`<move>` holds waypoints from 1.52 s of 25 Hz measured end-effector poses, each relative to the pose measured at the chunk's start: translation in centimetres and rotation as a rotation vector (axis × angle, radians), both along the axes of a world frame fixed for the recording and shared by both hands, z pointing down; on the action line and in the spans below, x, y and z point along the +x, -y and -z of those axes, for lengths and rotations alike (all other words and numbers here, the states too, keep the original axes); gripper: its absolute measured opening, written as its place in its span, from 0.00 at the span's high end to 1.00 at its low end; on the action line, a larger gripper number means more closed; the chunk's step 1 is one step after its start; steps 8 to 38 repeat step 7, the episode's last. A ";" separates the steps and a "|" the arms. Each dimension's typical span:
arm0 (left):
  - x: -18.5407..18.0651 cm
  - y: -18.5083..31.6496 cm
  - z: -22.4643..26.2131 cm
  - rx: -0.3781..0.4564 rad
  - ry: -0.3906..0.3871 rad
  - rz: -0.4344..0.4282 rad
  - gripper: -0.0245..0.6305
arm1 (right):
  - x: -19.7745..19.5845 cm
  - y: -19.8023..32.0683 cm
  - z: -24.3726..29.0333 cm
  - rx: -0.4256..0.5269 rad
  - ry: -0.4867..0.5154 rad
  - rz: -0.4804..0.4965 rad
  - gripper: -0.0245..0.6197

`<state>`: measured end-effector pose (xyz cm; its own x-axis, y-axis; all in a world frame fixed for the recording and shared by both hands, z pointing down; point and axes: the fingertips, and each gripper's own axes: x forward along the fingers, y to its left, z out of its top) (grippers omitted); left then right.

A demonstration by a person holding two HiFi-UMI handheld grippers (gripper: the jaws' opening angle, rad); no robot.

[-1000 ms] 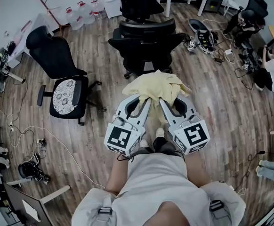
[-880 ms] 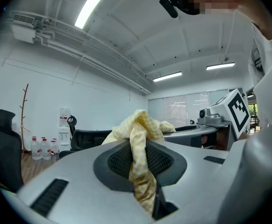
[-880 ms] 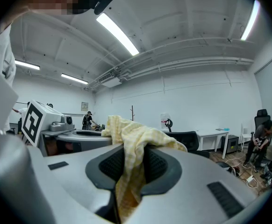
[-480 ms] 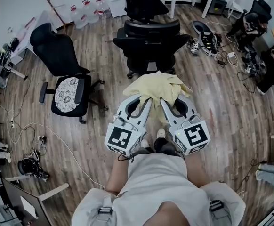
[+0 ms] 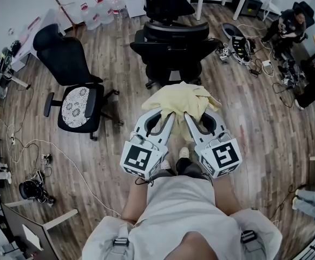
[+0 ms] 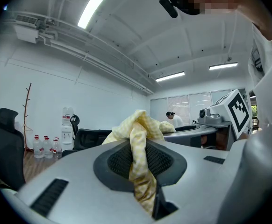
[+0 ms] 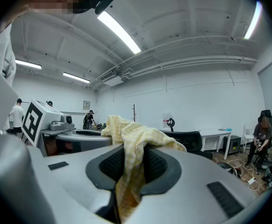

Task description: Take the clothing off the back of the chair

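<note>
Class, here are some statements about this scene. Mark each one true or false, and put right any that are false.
1. The left gripper and the right gripper are both shut on the yellow garment. True.
2. The garment is draped over a chair back. False: it is bunched up between the two grippers, off the black chair ahead.
3. Water bottles stand on the floor by the far wall. True.
4. The chair with a white patterned cushion is on the person's right. False: it is on the left.
5. The floor is carpeted. False: it is wooden boards.
</note>
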<state>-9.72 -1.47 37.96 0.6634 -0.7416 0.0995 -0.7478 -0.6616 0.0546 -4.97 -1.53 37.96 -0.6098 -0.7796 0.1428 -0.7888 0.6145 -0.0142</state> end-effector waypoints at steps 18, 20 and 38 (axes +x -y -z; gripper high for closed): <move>0.0 1.1 -0.2 -0.002 0.002 0.002 0.85 | 0.2 1.1 -0.3 -0.011 -0.003 -0.011 0.83; 0.0 1.1 -0.2 -0.002 0.002 0.002 0.85 | 0.2 1.1 -0.3 -0.011 -0.003 -0.011 0.83; 0.0 1.1 -0.2 -0.002 0.002 0.002 0.85 | 0.2 1.1 -0.3 -0.011 -0.003 -0.011 0.83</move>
